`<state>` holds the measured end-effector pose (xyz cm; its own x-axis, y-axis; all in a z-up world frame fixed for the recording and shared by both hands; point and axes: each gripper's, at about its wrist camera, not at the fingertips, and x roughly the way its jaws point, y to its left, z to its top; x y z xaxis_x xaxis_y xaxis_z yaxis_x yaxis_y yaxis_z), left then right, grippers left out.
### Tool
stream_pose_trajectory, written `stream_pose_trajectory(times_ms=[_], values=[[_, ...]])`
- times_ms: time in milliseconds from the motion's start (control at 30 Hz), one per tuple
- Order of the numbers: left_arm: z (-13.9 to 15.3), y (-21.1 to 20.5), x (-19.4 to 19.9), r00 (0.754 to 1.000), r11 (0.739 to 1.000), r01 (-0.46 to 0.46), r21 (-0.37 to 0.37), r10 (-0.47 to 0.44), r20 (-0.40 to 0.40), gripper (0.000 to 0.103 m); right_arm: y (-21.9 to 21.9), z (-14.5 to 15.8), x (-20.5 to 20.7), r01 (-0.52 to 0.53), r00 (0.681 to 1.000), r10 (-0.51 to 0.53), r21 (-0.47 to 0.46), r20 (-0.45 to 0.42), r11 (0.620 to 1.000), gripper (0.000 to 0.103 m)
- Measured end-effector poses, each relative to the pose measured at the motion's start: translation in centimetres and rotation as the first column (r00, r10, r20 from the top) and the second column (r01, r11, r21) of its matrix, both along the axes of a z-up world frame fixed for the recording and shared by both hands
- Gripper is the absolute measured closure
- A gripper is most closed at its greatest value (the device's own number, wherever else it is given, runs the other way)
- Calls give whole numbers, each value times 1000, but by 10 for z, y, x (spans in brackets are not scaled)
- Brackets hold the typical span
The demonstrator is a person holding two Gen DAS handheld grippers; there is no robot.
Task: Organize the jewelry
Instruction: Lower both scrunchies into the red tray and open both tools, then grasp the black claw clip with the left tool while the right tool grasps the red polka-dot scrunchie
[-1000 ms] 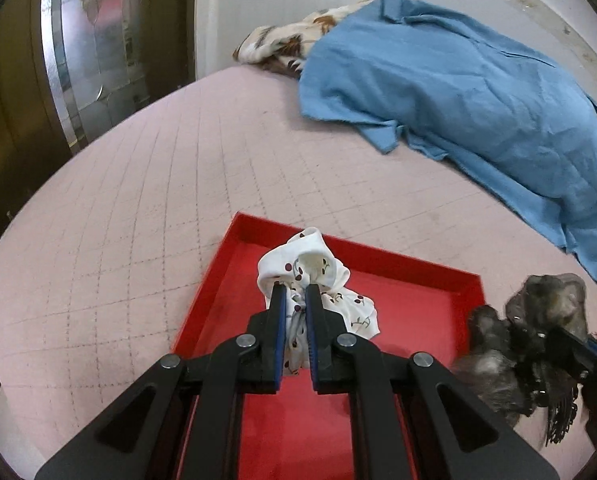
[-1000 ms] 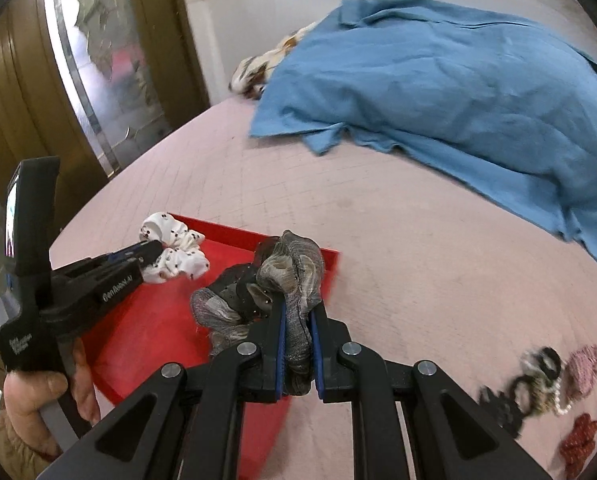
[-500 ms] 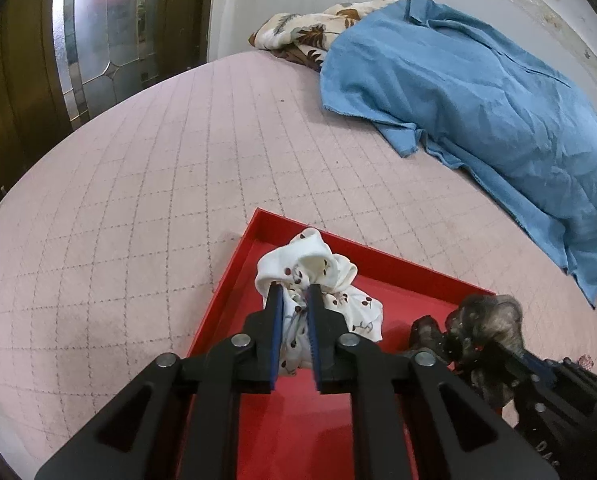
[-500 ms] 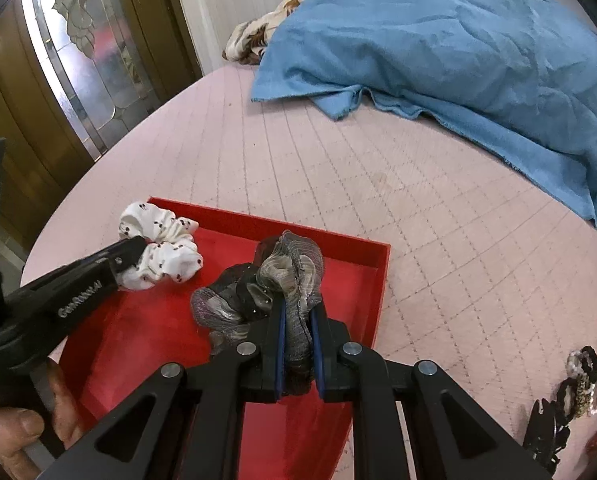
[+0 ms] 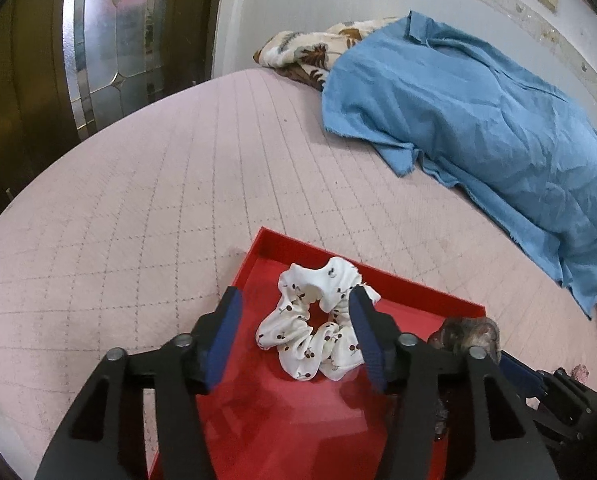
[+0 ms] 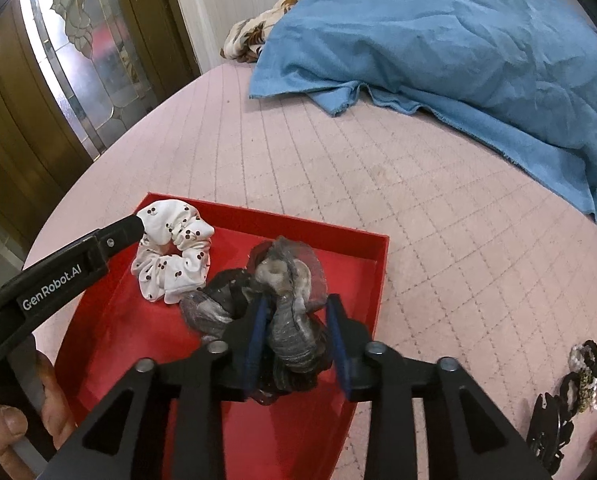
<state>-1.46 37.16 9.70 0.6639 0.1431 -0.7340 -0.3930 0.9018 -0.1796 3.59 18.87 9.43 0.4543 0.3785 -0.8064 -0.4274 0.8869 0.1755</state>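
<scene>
Beside red tray (image 6: 380, 264), blue cloth (image 6: 458, 40), hair clips (image 6: 554, 432)

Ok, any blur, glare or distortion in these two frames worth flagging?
Left wrist: sharp, strong fisheye bending of the bed edge; soft sheen on the red tray floor; white scrunchie crisp. Right wrist: equally sharp, black vignette in the corners; bright light through the glass door.
</scene>
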Motion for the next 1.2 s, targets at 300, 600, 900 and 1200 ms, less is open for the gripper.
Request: stream_pose_trajectory(times_ms=[300, 600, 900, 1200], values=[[18, -10, -12, 999, 998, -13, 59, 11, 30, 39, -18, 18, -17, 23, 999, -25, 31, 35, 999, 58], [34, -35, -31, 998, 985, -6, 172, -6, 68, 31, -55, 30, -44, 63, 996, -65, 39, 59, 997, 53], [37, -72, -54, 990, 975, 27, 219, -56, 128, 30, -113, 35, -80, 128, 986, -128, 6, 109, 992, 45], [33, -124, -79, 979, 956, 142, 255, -174, 108, 30, -218, 25, -109, 275, 955, -271, -21, 122, 961, 42]])
